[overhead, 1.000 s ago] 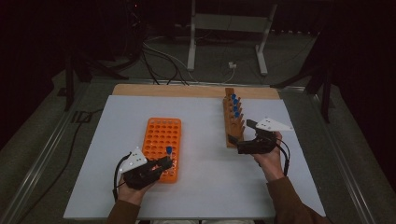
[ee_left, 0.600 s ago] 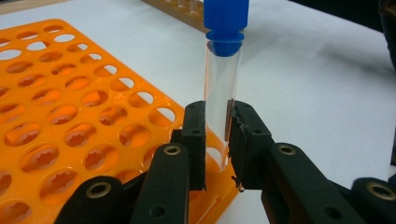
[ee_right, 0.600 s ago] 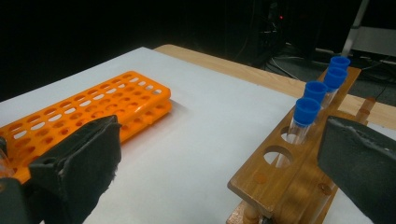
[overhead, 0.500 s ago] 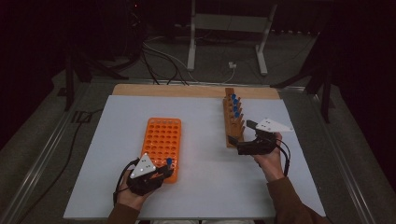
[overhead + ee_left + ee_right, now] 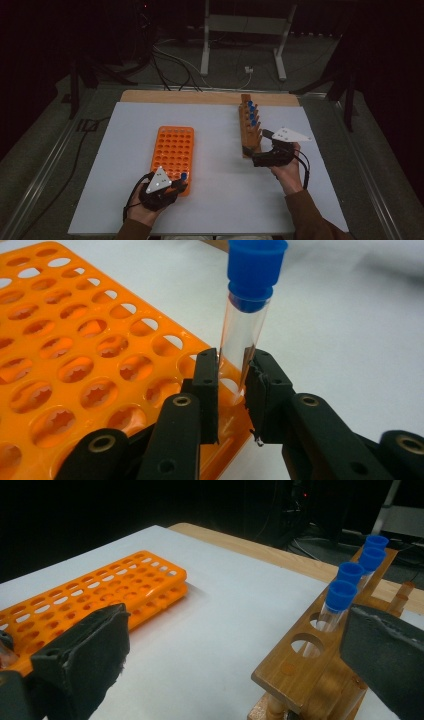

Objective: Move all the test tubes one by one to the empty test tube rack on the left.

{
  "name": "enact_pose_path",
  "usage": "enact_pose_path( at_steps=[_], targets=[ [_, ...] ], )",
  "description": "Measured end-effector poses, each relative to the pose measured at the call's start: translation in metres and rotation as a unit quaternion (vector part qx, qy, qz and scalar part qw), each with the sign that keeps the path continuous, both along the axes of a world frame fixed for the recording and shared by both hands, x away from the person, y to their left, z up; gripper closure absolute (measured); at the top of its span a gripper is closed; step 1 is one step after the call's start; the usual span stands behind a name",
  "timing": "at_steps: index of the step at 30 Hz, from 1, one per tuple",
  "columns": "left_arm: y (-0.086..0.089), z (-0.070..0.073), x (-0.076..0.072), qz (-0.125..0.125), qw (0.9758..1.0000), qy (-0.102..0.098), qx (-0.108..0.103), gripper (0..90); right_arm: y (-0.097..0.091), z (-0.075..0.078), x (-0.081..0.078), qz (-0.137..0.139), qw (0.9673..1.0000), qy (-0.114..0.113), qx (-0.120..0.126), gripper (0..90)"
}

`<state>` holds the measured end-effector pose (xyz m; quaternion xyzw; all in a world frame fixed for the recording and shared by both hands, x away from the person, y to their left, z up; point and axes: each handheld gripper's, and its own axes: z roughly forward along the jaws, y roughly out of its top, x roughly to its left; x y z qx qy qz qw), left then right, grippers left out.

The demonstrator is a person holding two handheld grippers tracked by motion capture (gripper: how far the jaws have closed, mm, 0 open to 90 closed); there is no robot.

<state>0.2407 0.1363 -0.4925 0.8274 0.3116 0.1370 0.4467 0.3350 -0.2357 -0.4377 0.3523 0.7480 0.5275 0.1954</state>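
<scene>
**Tube carried to the near corner of the orange rack**

Over the last second I have brought my left gripper [image 5: 176, 186] back toward me along the orange rack [image 5: 172, 150]. A second ago it held the blue-capped tube [image 5: 247, 315] over the rack's middle rows; now the tube sits at the corner nearest my left hand. I judge that the tube is being seated in a corner hole, with release the next step.

In the left gripper view the two pads [image 5: 207, 390] are drawn narrow and clamp the clear tube low on its body, the blue cap well above them. The tube stands nearly upright, and its foot drops between the pads into the rack's edge row; how deep it sits I cannot tell.

My right gripper [image 5: 255, 155] has not moved. Its jaws stand wide and hold nothing, flanking the near end of the wooden rack [image 5: 320, 665], where four capped tubes [image 5: 340, 600] remain just beyond an empty hole between the fingers.
</scene>
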Motion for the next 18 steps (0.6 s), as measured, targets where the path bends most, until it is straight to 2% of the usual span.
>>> enact_pose_path(
  at_steps=[2, 3, 6, 12, 15, 16, 17, 18],
  targets=[
    [0.001, 0.0, 0.0, 0.0, 0.9999, 0.005, -0.011, 68.5, 0.0, 0.0, 0.001, -0.001, 1.0, 0.0, 0.0, 0.0],
    [0.0, 0.0, 0.0, 0.002, 0.9999, 0.005, -0.012, 68.5, 0.0, 0.0, 0.001, -0.001, 1.0, 0.0, 0.0, 0.0],
    [0.002, 0.001, 0.001, 0.003, 0.9997, 0.002, -0.025, 59.6, -0.002, -0.001, 0.002, -0.004, 1.0, 0.001, 0.0, 0.0],
    [0.011, 0.006, 0.002, 0.012, 0.9983, -0.012, -0.055, 49.1, -0.004, -0.002, 0.005, -0.011, 0.9999, 0.007, -0.001, 0.0],
    [0.015, 0.008, 0.001, 0.003, 0.9976, -0.019, -0.066, 48.6, -0.004, -0.003, 0.006, -0.014, 0.9999, 0.008, -0.003, 0.0],
    [0.016, 0.009, 0.001, 0.001, 0.9974, -0.023, -0.069, 46.2, -0.004, -0.003, 0.007, -0.016, 0.9998, 0.009, -0.004, 0.0],
    [0.017, 0.009, 0.0, 0.0, 0.9971, -0.028, -0.07, 39.7, -0.005, -0.003, 0.009, -0.019, 0.9997, 0.012, -0.005, 0.0],
    [0.017, 0.01, 0.0, 0.0, 0.9969, -0.031, -0.072, 39.7, -0.005, -0.003, 0.009, -0.019, 0.9997, 0.012, -0.005, 0.0]
  ],
)
